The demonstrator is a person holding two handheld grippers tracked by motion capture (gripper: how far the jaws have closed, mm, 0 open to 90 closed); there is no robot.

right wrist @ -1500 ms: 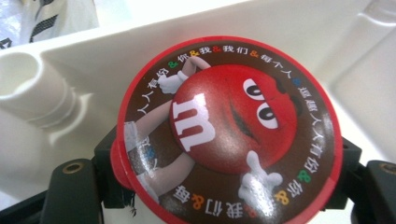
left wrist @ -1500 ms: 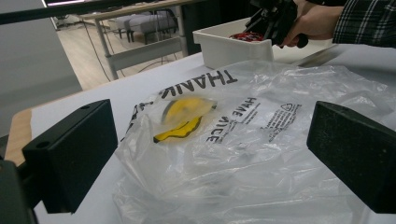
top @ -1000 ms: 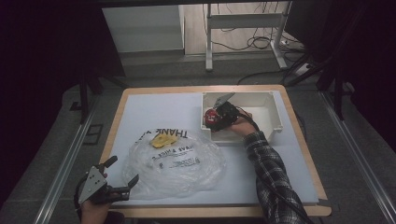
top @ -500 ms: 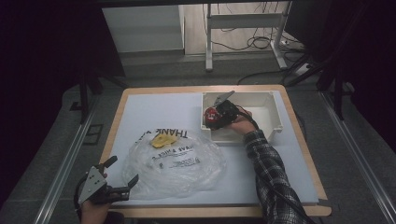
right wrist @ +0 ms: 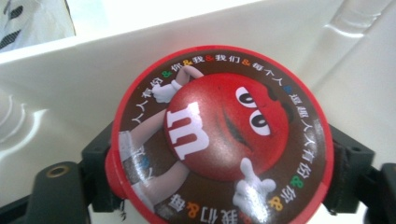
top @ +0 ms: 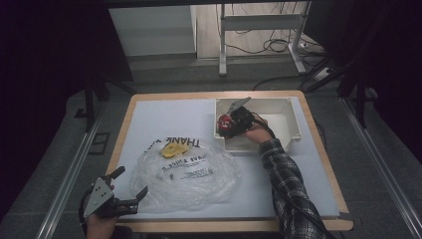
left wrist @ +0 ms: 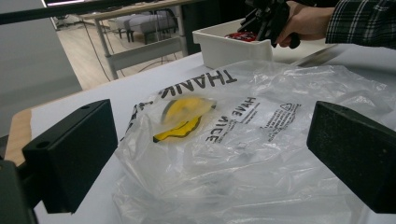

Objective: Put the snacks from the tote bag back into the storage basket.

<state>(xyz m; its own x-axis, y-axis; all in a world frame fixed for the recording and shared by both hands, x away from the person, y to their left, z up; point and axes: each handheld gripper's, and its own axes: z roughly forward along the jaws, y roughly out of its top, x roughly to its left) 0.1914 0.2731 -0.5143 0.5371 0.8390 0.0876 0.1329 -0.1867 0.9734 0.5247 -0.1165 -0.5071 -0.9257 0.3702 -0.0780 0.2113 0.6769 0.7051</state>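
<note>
step: right tongs (top: 228, 122) grasping red candy tub (right wrist: 219, 135) in white bin (top: 293, 119), far right of worktop (top: 149, 114)
left tongs (top: 130, 185): released, near-left beside plastic bag (top: 184, 172)
next: lift tub clear of bin wall, carry toward bag

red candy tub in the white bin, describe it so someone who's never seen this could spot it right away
Start at the white bin on the far right part of the table. At its left end, the right gripper has its fingers on either side of the candy tub. It is round with a red rim and a brown lid showing a red cartoon candy character, unlike the clear plastic bag nearby.
</note>
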